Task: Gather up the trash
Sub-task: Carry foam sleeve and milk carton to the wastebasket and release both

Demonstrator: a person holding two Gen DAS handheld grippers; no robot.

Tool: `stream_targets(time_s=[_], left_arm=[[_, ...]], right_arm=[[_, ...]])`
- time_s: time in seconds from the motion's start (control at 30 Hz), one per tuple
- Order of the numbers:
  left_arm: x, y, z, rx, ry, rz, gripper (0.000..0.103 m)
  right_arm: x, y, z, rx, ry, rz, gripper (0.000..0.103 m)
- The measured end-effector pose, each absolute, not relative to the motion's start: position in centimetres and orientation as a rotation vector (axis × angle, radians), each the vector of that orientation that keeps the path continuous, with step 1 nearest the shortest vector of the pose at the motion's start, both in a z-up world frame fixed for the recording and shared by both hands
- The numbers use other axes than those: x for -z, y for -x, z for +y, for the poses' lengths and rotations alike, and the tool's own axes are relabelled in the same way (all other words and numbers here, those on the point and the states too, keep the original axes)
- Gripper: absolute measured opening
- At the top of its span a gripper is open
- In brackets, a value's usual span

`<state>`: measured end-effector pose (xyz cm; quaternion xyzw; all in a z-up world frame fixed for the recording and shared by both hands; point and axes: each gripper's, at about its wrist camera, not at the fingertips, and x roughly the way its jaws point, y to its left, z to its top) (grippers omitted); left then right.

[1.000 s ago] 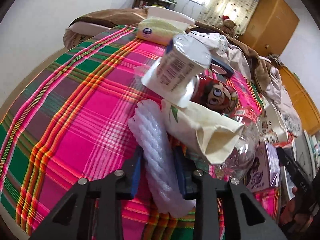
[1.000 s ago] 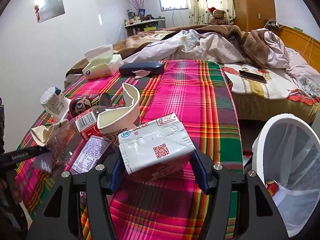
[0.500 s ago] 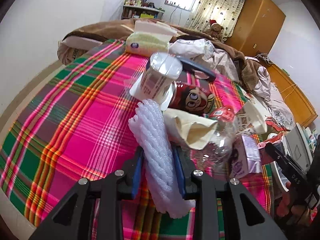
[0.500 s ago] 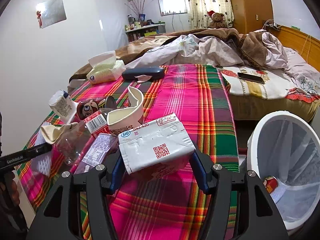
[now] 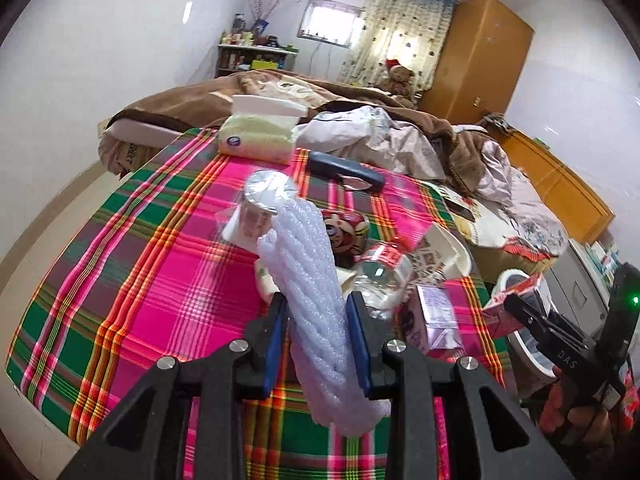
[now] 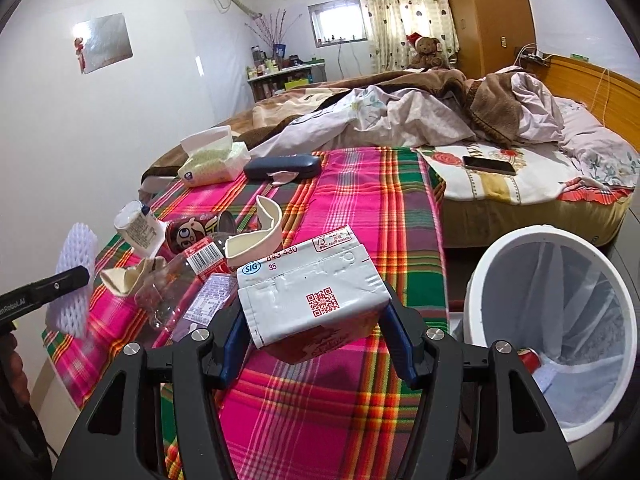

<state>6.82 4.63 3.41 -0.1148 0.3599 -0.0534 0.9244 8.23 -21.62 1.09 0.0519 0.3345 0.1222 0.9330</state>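
My left gripper [image 5: 316,304] is shut on a white foam net sleeve [image 5: 316,300] and holds it lifted above the plaid table [image 5: 160,280]. My right gripper [image 6: 312,312] is shut on a flattened milk carton [image 6: 308,292], held above the table's near end, left of the white trash bin [image 6: 560,320]. The foam sleeve also shows at the left of the right wrist view [image 6: 74,276]. Trash left on the table: a yogurt cup [image 6: 134,226], a red cartoon can [image 6: 192,232], a clear plastic bottle [image 6: 180,280], a torn paper bowl [image 6: 260,236] and a small purple carton [image 5: 436,316].
A tissue box [image 6: 212,160] and a dark glasses case [image 6: 282,166] lie at the table's far end. A bed with rumpled blankets [image 6: 440,120] and a phone [image 6: 488,165] stands behind. The bin holds a liner and a red can [image 6: 530,360].
My left gripper has lifted the foam sleeve off the table and drawn back. My right gripper has drawn back and risen with the carton, and the bin shows more fully.
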Motion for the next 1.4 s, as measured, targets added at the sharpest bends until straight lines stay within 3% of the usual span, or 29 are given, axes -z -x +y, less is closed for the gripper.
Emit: stream_targets(time_s=[0.4,0.9,1.4], left_arm=[[-4.9,-7.4,-0.8,0.258,0.17,0.721,0.031],[-5.7,-9.8,-13.1,0.555,0.076,0.734,0.031],[-5.6,-11.0,-24.3,0.77,-0.033,0.757,0.032]], right_arm=[[-2.6,-6.9,-24.0,-0.193,-0.126,0.642,0.06],[-3.8,-5.7,-30.6,-0.012,-0.143,0.623,0.06],[-0.9,-6.8,-37.6,0.131,-0.2,0.724,0.06]])
